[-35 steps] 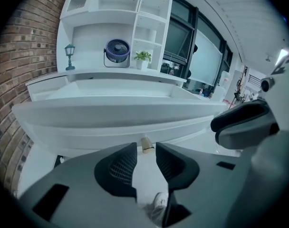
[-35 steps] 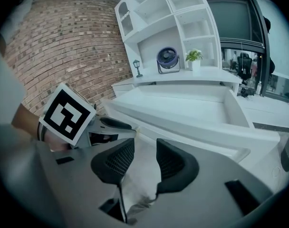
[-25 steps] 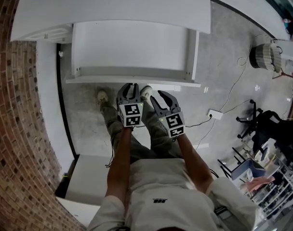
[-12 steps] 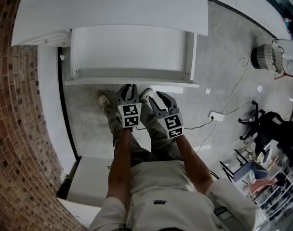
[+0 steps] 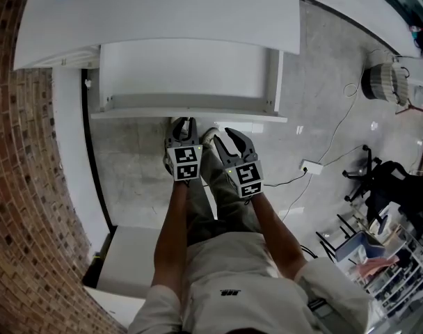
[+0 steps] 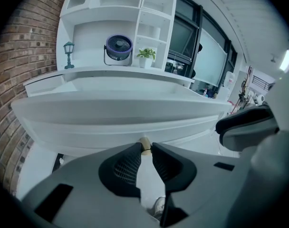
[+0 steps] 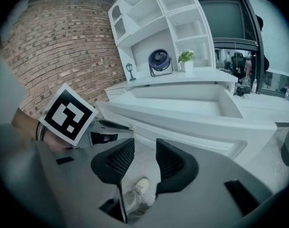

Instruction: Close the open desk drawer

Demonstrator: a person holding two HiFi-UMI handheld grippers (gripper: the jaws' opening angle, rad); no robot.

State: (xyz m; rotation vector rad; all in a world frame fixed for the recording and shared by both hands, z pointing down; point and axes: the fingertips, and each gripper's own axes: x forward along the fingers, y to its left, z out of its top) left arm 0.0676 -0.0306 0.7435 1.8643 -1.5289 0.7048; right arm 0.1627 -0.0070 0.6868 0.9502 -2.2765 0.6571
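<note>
Nearest the camera, two forearms are seen stretched forward from a pale shirt (image 5: 232, 270), and a gripper is carried in each hand, both angled down over a grey floor (image 5: 128, 172). The left gripper (image 5: 184, 121) is brought right up against the front panel of the open drawer (image 5: 218, 116). Its jaws are pressed almost together, and a small cream nub (image 6: 145, 145) is glimpsed in the narrow slit at their tips. Whether that nub is actually pinched cannot be told. Just beside it, the right gripper (image 5: 229, 134) is held a little short of the panel. Its jaws are parted by a modest gap with nothing gripped, and only floor and a pale shoe (image 7: 139, 186) are seen through them. The left gripper's marker cube (image 7: 67, 114) is caught at the left of the right gripper view. Beyond the tips, the drawer is found pulled well out from under the white desk top (image 5: 163, 12), with its white inside laid bare. A brick wall (image 5: 17, 186) is passed on the left. Farther back, on the desk under the white shelves (image 6: 120, 4), a blue fan (image 6: 118, 46), a small potted plant (image 6: 145, 55) and a little lantern figure (image 6: 69, 49) are lined up.
</note>
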